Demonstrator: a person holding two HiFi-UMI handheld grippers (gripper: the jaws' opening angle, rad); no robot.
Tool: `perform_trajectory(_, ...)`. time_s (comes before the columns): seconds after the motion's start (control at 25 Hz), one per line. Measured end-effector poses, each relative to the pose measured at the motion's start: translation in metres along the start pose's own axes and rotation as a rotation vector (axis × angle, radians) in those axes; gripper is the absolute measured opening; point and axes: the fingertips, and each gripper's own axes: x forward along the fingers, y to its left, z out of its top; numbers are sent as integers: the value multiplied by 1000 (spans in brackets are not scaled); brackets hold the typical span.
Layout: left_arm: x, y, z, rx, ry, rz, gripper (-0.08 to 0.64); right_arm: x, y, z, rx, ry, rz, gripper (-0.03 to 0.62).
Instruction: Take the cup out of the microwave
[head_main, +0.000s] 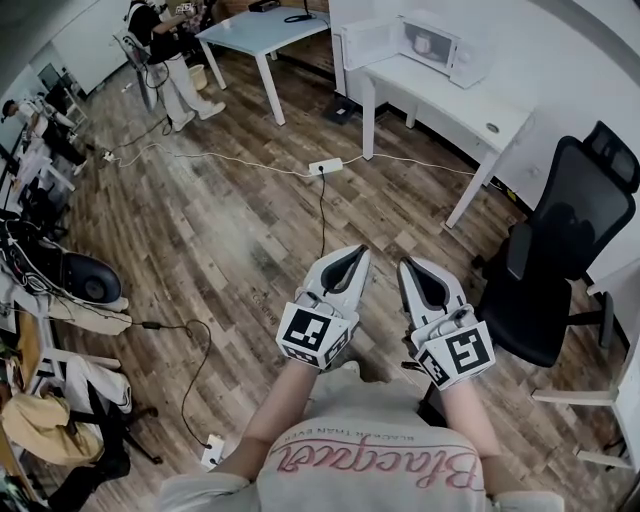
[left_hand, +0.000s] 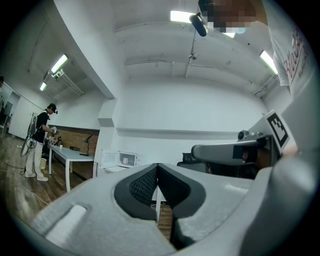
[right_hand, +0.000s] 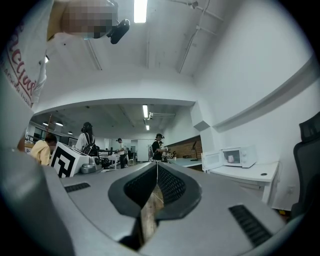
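A white microwave (head_main: 440, 45) stands on a white desk (head_main: 470, 110) far ahead, with its door (head_main: 368, 42) swung open to the left. Inside it sits a small pale cup (head_main: 422, 43). The left gripper view shows the microwave (left_hand: 127, 159) small and distant, and the right gripper view shows it (right_hand: 240, 156) with the cup (right_hand: 231, 158) inside. My left gripper (head_main: 352, 255) and right gripper (head_main: 408, 265) are held side by side over the wooden floor, well short of the desk. Both point towards the desk, shut and holding nothing.
A black office chair (head_main: 560, 260) stands close on the right, beside the desk. A power strip (head_main: 325, 166) and its cables lie on the floor ahead. A second white table (head_main: 260, 30) and a standing person (head_main: 165, 50) are at the far left. Clutter lines the left edge.
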Motion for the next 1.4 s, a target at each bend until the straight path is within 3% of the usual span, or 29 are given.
perform_trajectory(0.8, 26, 39, -8, -14, 2, -17, 5, 40, -21, -19, 17, 35, -38, 12)
perform_trajectory(1.4, 109, 88, -12, -6, 17, -23, 5, 114, -93, -22, 21, 38, -29, 12)
